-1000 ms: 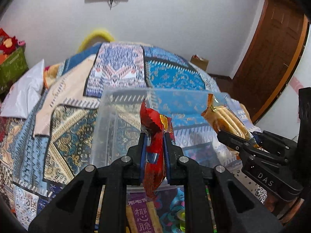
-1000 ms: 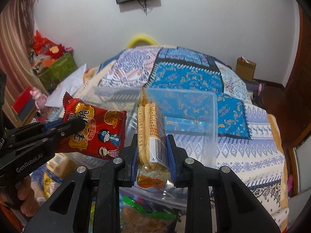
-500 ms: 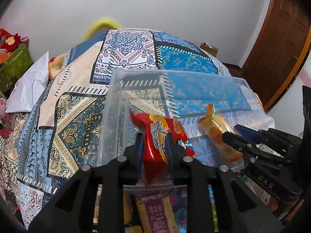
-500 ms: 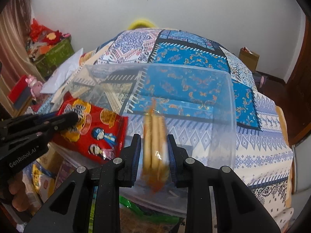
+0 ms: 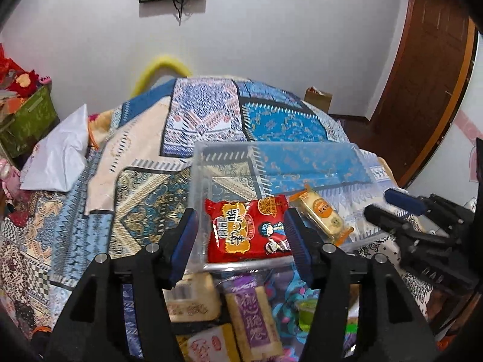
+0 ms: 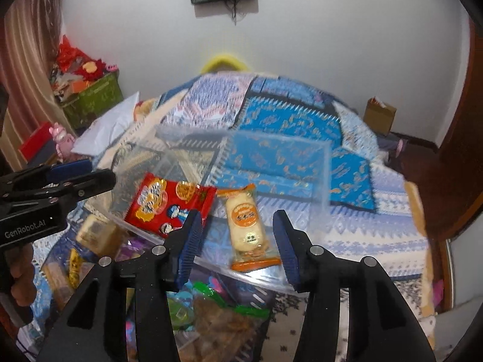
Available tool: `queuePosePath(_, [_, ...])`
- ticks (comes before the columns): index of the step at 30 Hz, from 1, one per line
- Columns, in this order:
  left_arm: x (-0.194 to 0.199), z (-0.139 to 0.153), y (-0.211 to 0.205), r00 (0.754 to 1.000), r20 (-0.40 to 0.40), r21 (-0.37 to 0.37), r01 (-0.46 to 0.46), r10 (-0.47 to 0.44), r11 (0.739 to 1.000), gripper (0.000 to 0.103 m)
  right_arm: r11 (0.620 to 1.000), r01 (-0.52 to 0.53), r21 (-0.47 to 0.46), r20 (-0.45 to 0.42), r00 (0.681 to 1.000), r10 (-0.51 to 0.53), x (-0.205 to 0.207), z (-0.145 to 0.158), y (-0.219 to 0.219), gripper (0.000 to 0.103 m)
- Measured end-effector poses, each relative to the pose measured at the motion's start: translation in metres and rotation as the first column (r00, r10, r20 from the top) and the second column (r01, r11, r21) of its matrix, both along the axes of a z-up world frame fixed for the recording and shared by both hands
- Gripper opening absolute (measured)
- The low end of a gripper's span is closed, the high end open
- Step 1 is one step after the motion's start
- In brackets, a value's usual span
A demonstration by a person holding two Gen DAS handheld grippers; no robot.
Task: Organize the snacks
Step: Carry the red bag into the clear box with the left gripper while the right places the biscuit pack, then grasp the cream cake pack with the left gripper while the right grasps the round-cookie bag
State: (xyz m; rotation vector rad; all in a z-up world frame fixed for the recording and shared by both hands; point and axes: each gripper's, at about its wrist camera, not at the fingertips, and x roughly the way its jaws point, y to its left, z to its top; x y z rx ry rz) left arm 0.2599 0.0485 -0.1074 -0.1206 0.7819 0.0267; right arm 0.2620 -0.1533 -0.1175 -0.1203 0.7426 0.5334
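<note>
A: Left wrist view first. What does the left gripper (image 5: 241,238) show?

B: Its jaws stand wide apart with nothing between the pads. The red snack packet (image 5: 247,233) lies flat inside the clear plastic box (image 5: 271,163), at the near left of the box floor, just beyond the fingertips.

A: And the other snack?

B: The orange-ended biscuit pack (image 5: 321,218) lies just to the right of the red one, tilted, its near end toward the box's near right corner. The two packets sit close; I cannot tell whether they touch.

A: The right gripper?

B: From its own camera the right gripper (image 6: 237,241) is spread wide too, holding nothing. The biscuit pack (image 6: 246,226) lies in the box between and beyond its fingers, the red snack packet (image 6: 170,206) to its left.

A: Where is the box?

B: On the patterned bedspread (image 5: 135,181), toward its near edge. More loose snacks (image 5: 250,310) lie nearer than the box, under the grippers. Far off, a white pillow (image 5: 57,157) rests on the left side of the bed.
</note>
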Motion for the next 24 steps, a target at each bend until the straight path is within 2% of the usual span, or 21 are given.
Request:
queuePosePath(4, [-0.023,0.01,0.006,1.0,0.02,0.026,0.001,-0.001,1.0,0.061,1.0,0.017,0.025,0.04,0.999,-0.018,-0.015,0.012,-0.007,0.058])
queuePosePath(10, [-0.049,0.007,0.023,1.0,0.008,0.06,-0.012,0.012,0.998,0.064,0.999,0.029,0.038,0.026,0.999,-0.03,-0.031,0.009,-0.014,0.06])
queuePosePath(15, [-0.06,-0.014,0.039,0.999,-0.045,0.05,-0.025,0.027,0.998,0.065,0.999,0.024,0.029,-0.017,1.0,-0.023,-0.036,-0.006,-0.011,0.063])
queuePosePath(17, [-0.059,-0.029,0.042,0.997,-0.08,0.033,-0.013,0.015,0.999,0.065,0.999,0.024,-0.022,-0.051,0.998,-0.025,-0.037,-0.027,-0.004,0.065])
queuePosePath(19, [-0.056,-0.043,0.042,0.993,-0.114,0.047,0.001,0.005,0.999,0.065,0.999,0.022,-0.03,-0.066,0.998,-0.024,-0.038,-0.032,-0.004,0.065])
queuePosePath(21, [-0.052,-0.058,0.042,0.989,-0.145,0.071,0.001,0.009,0.998,0.065,0.999,0.011,-0.042,-0.122,0.992,-0.016,-0.038,-0.05,-0.001,0.065])
queuePosePath(24, [-0.047,-0.074,0.045,0.983,-0.181,0.042,-0.001,0.009,0.999,0.065,0.998,0.001,-0.067,-0.149,0.989,-0.012,-0.039,-0.064,0.003,0.065])
